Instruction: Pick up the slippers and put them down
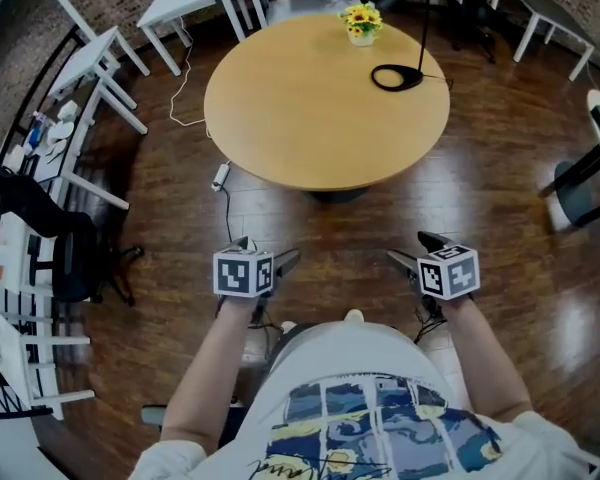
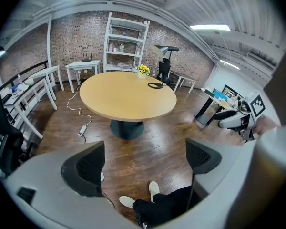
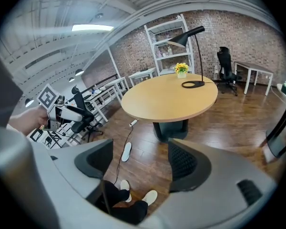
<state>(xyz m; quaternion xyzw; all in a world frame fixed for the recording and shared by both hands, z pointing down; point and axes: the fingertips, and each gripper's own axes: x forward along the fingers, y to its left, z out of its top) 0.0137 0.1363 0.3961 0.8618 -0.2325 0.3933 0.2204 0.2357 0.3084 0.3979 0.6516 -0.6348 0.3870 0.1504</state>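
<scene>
The head camera is looking steeply down from above the person, taking in the left gripper (image 1: 268, 250) and right gripper (image 1: 413, 250), with the round table (image 1: 325, 98) beyond their tips. Each gripper camera is riding close behind its own jaws, facing forward and downward. Both are sharing the table ahead and the person's shoes (image 2: 154, 190) beneath the jaws, and each is catching the other gripper at its inner side.

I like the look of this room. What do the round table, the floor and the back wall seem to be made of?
Round table: light wood or a wood-look laminate, matte; the top is an even tan with no clear grain.
Floor: dark wood planks, glossy; plank seams and light reflections show.
Back wall: bare brick, rough; reddish courses with paler joints.
</scene>
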